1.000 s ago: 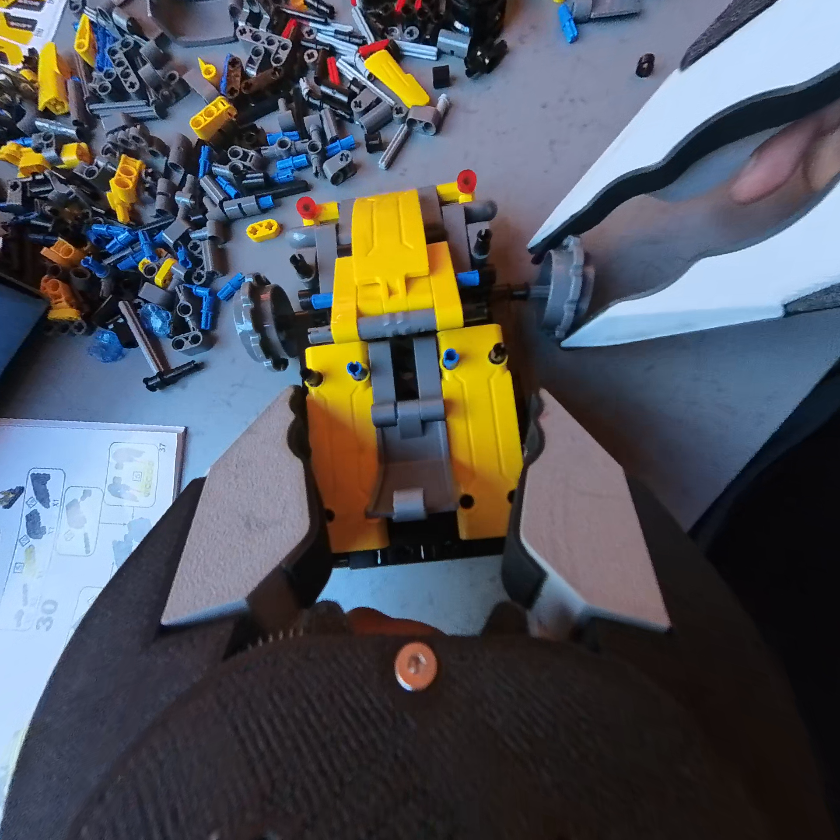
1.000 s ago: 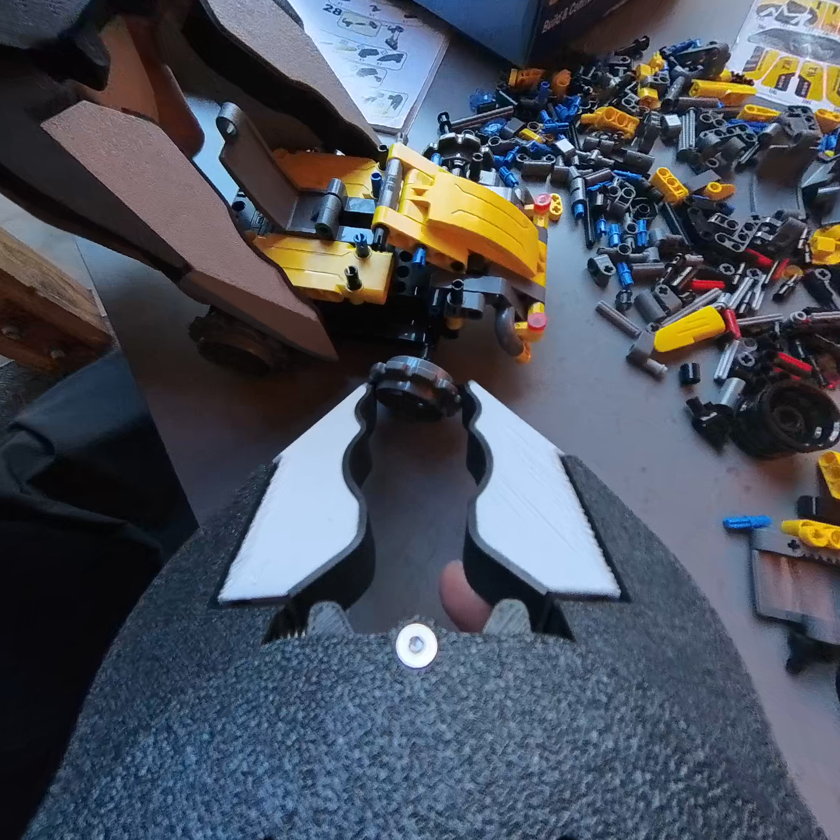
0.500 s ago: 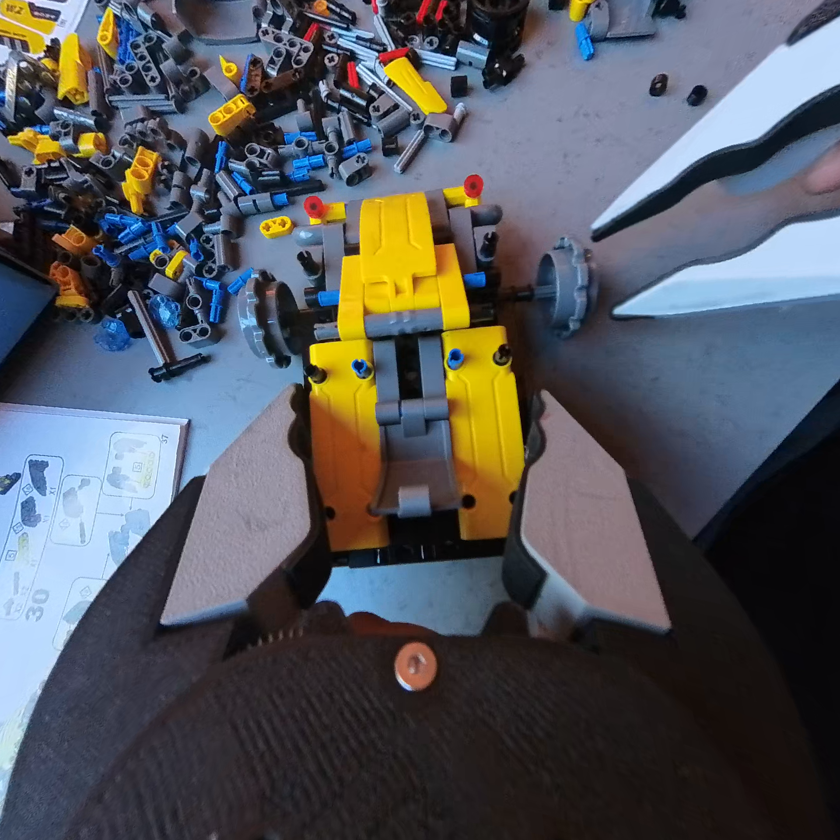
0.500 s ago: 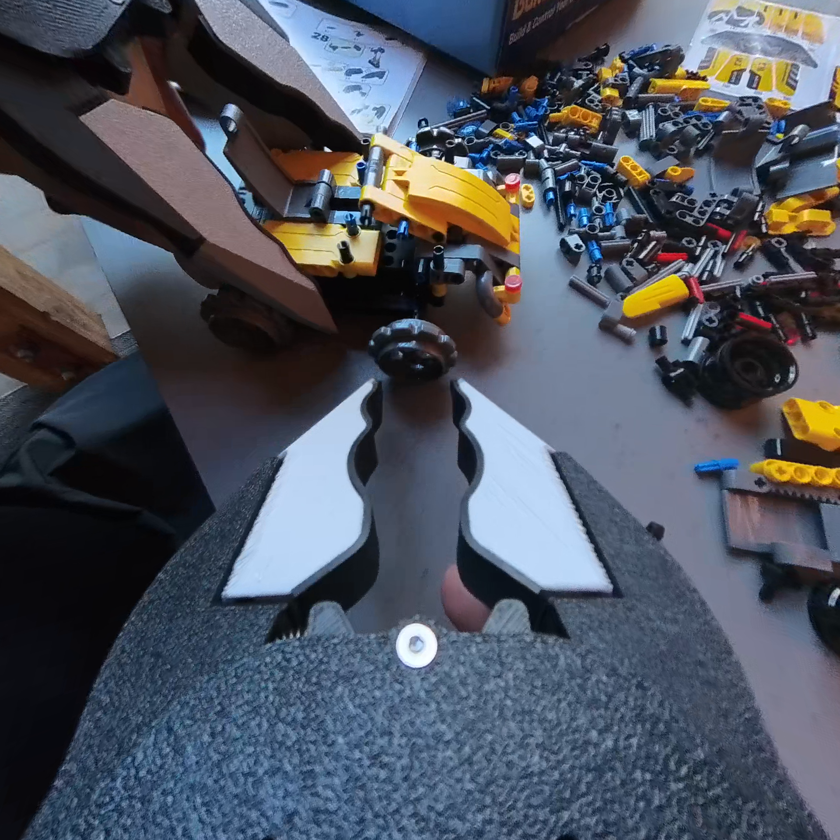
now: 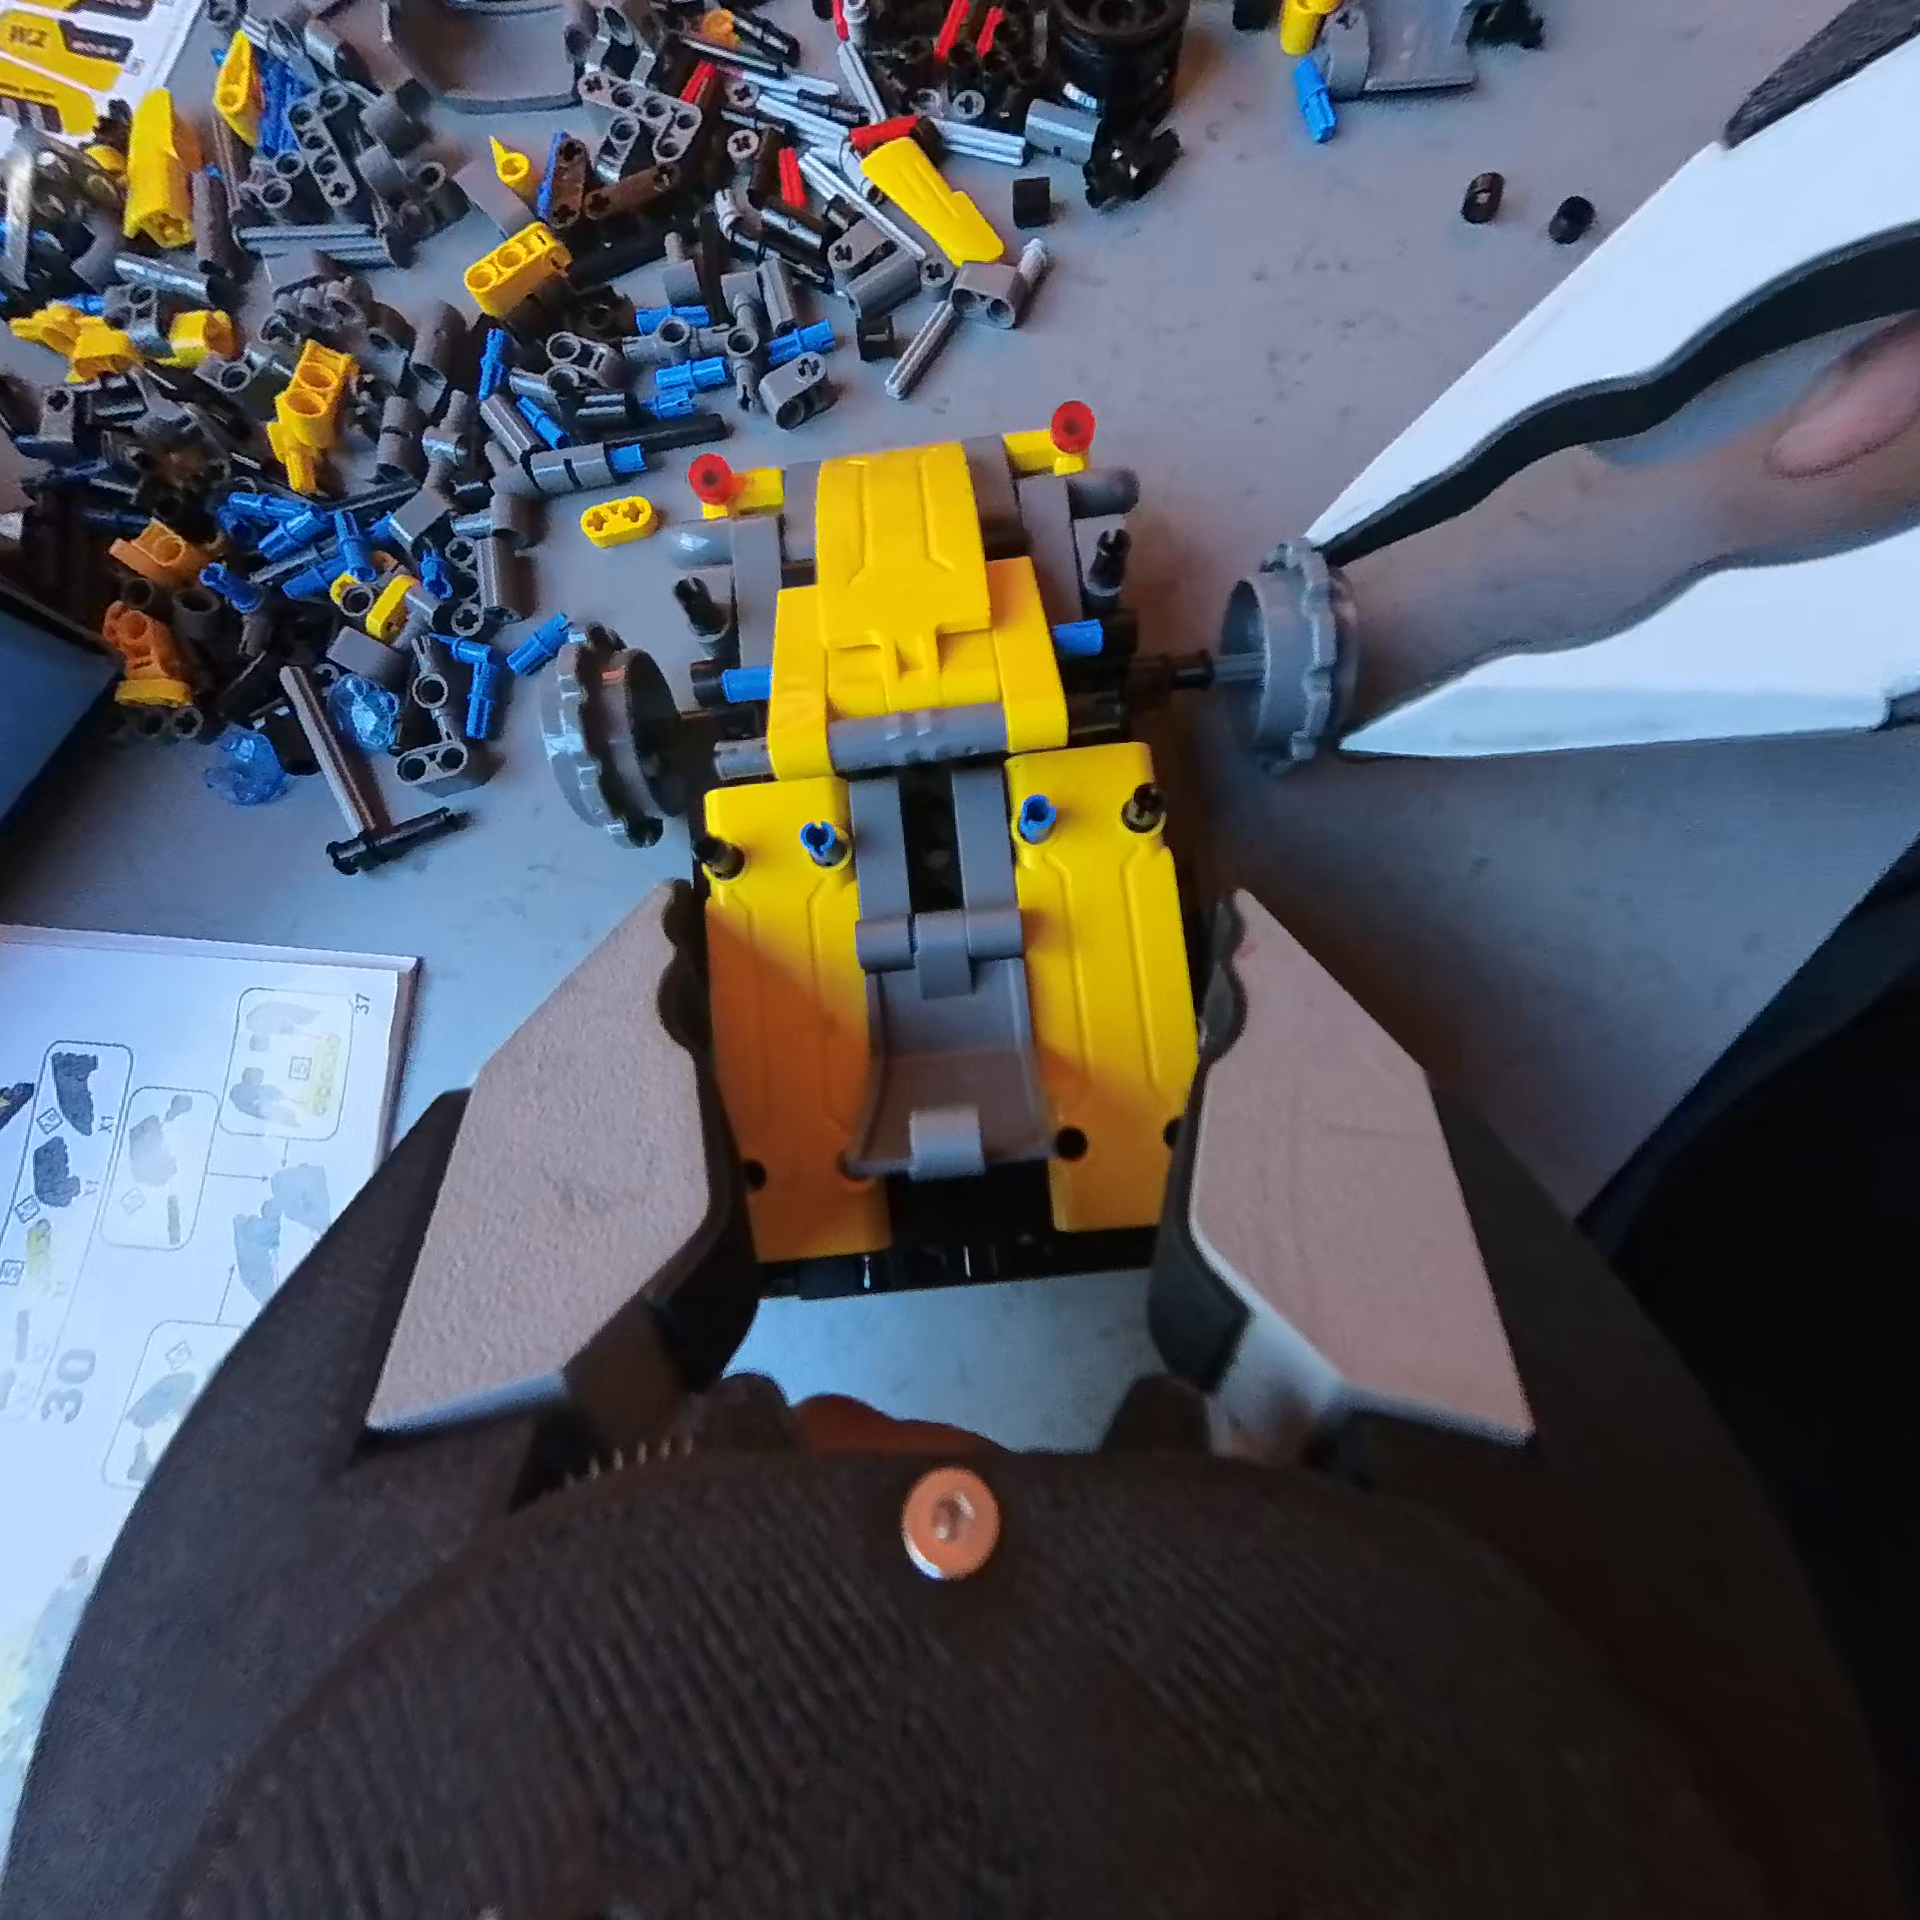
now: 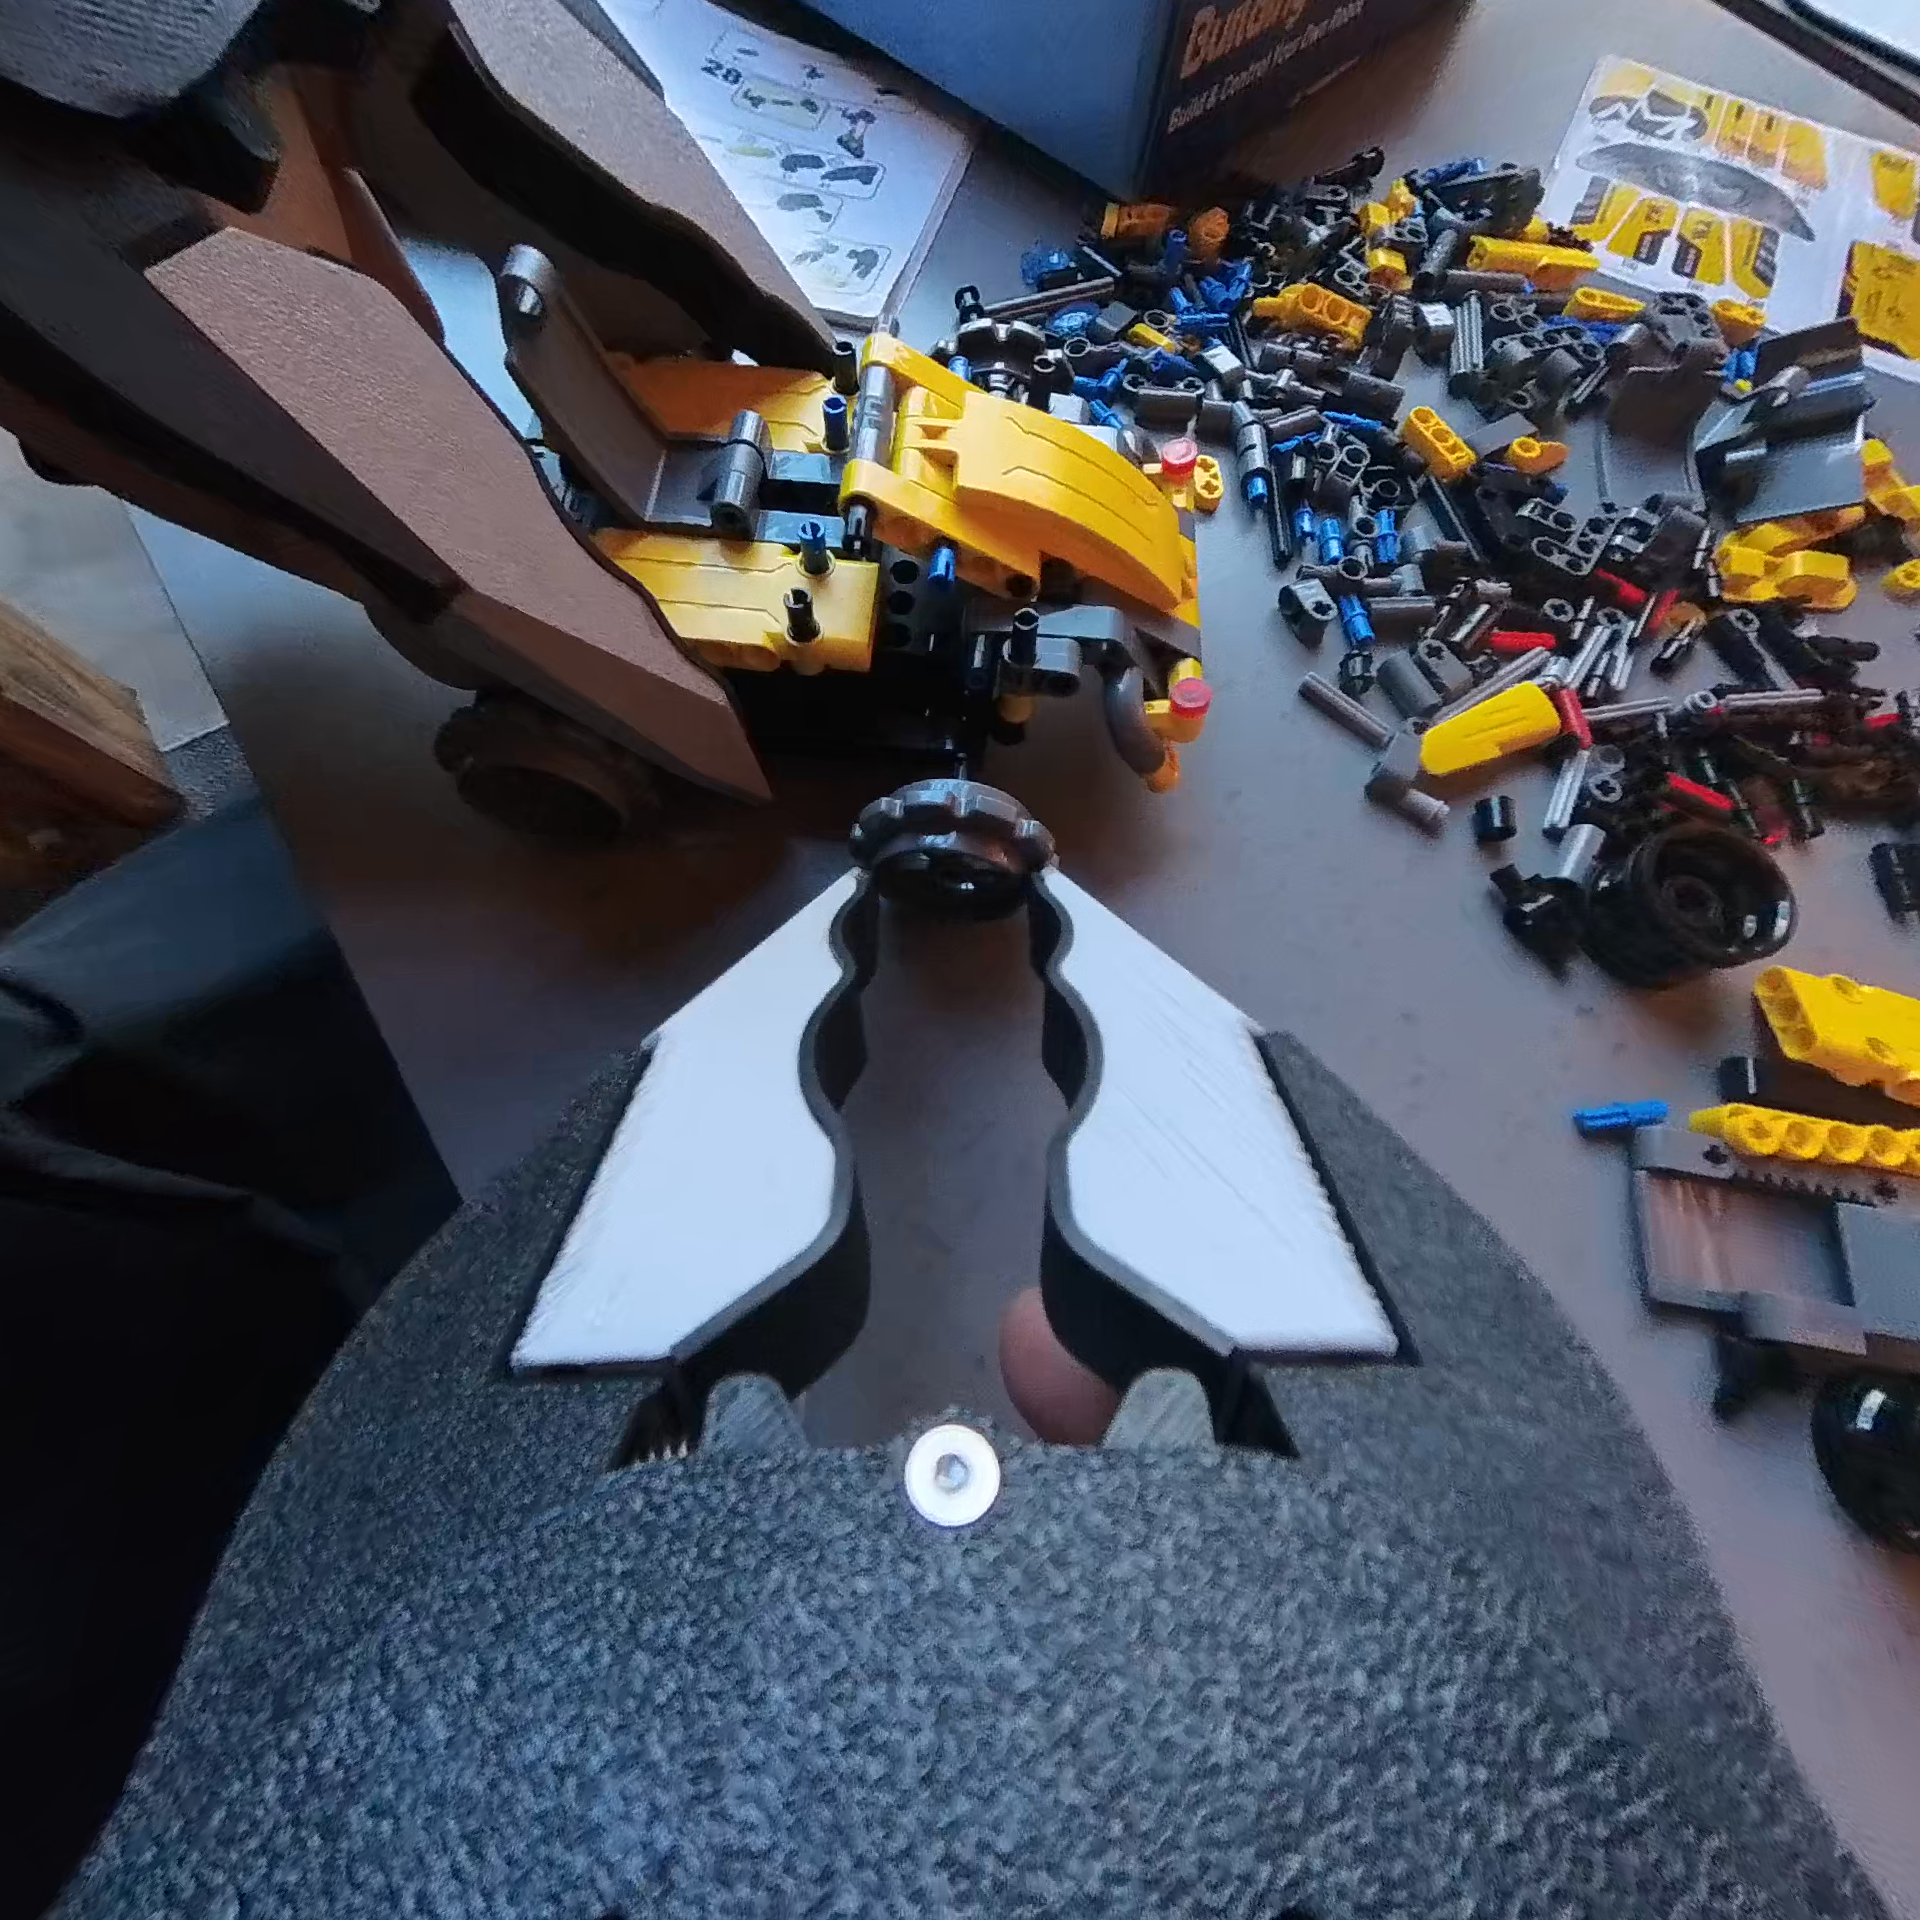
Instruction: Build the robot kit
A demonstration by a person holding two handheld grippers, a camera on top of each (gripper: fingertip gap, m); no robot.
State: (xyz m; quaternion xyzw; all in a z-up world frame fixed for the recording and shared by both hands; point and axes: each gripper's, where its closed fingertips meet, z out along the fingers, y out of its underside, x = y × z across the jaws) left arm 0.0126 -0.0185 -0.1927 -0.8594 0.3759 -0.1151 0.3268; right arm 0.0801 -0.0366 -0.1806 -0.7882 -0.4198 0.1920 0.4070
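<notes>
Fingers, left point(image 5: 951, 1081): brown, clamping yellow model car point(image 5: 935, 748) sides.
Fingers, right point(image 6: 948, 883): white, pinching grey wheel hub point(image 6: 951, 847) by car.

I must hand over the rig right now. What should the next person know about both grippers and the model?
Left gripper: shut on the yellow model car, gripping its sides on the table.
Right gripper: fingertips at the grey wheel hub; firm grip unclear.
Done: hub sits on the car's right axle; another hub on the left.
Left: loose parts pile, black tyre, instruction booklet unused.

Yellow-grey model car point(image 5: 940, 831); grey wheel hub point(image 5: 1288, 655).
</notes>
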